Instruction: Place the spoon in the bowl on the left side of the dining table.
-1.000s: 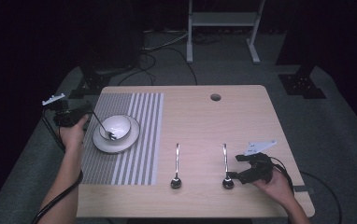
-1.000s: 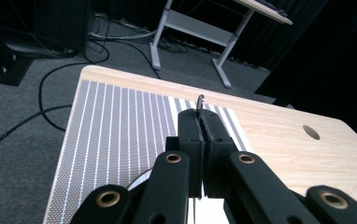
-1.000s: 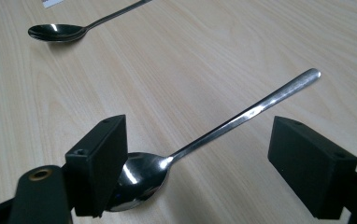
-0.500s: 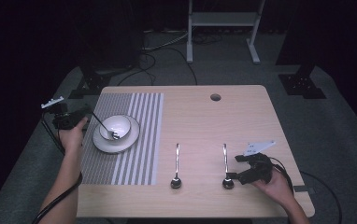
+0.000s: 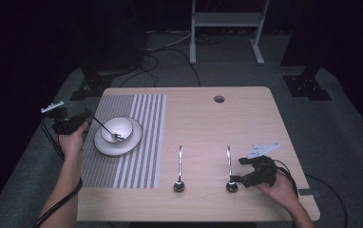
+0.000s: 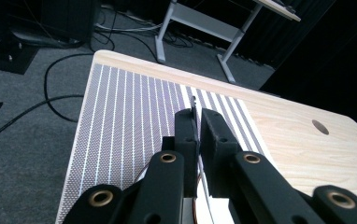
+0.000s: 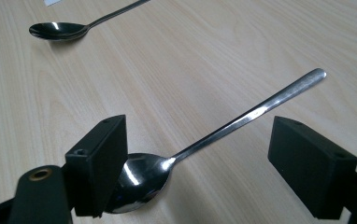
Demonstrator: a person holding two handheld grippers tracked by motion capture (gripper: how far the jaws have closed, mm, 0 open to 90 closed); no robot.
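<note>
A white bowl point(image 5: 122, 124) stands on a white plate point(image 5: 104, 148) on the striped placemat point(image 5: 137, 156). A spoon point(image 5: 102, 127) rests with its head in the bowl, its handle point(image 6: 193, 105) running up to my left gripper point(image 5: 88, 118) point(image 6: 197, 119). That gripper's jaws are shut on the thin handle and have just been easing apart, with the handle still between them. My right gripper point(image 5: 234, 179) point(image 7: 204, 154) is open low over the wooden table, its pads either side of the head of the right spoon point(image 5: 228, 164) point(image 7: 223, 126). Another spoon point(image 5: 180, 166) point(image 7: 60, 30) lies to its left.
The table point(image 5: 246, 123) has a round cable hole point(image 5: 219, 99) near its far edge. Past the table are cables and a metal stand point(image 5: 224, 19) on grey carpet. Both forearms come in from the near edge.
</note>
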